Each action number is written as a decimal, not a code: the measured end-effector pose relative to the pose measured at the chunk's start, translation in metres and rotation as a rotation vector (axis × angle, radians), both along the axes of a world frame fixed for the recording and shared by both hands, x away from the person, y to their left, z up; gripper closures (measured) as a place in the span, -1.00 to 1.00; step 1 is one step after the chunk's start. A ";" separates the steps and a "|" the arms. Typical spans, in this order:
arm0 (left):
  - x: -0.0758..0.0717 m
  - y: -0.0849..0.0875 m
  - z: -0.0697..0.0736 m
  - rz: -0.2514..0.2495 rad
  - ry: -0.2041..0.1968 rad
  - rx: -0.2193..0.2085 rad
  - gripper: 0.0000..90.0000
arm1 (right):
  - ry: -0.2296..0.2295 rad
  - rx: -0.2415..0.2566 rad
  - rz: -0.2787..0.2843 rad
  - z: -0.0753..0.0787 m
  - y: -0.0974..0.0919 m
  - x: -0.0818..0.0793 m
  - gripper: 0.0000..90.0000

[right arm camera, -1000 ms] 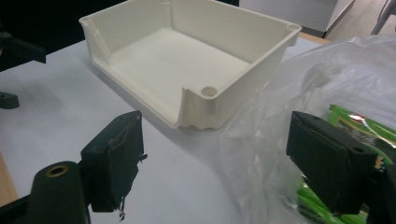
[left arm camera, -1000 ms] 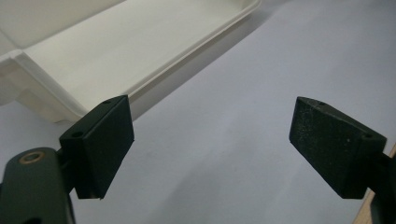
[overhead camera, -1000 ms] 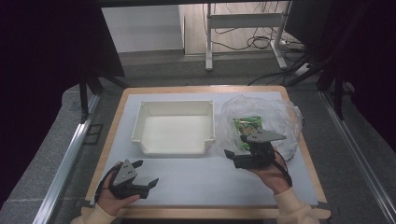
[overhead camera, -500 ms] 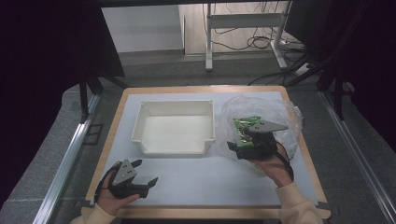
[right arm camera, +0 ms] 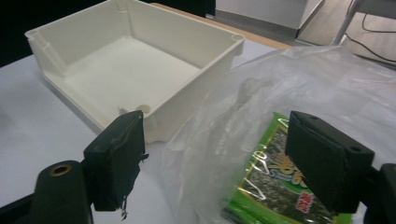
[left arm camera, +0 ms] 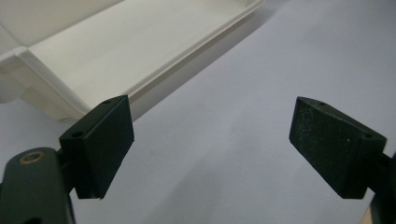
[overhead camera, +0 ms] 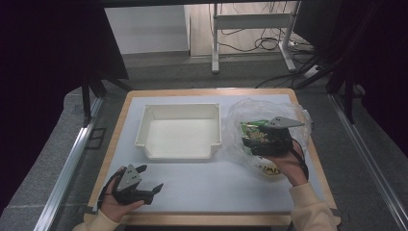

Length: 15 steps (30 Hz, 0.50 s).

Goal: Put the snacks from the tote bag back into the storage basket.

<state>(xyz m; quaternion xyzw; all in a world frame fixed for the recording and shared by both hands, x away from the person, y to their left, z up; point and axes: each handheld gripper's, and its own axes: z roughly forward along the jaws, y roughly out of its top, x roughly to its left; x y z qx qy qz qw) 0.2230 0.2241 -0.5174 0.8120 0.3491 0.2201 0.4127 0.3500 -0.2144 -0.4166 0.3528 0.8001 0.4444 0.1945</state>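
Snack pack [right arm camera: 273,186] sits in the clear bag [overhead camera: 250,110] at the table's [overhead camera: 207,192] right edge, just below and ahead of the right gripper [overhead camera: 266,140] — jaws wide, nothing pinched, having closed a touch. Its long axis runs away from the jaws. Left gripper [overhead camera: 144,188] waits open near the front-left corner, well apart. Bin [overhead camera: 179,154] mid-table, just left of the bag — white mat, dark room behind.

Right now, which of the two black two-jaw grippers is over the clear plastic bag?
The right gripper, poised above the clear plastic bag of green packets; the left gripper sits over bare table.
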 end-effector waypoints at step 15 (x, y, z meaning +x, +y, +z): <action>-0.002 -0.001 0.001 -0.002 -0.006 0.007 -0.69 | 0.019 0.012 -0.089 0.008 -0.026 0.026 -0.52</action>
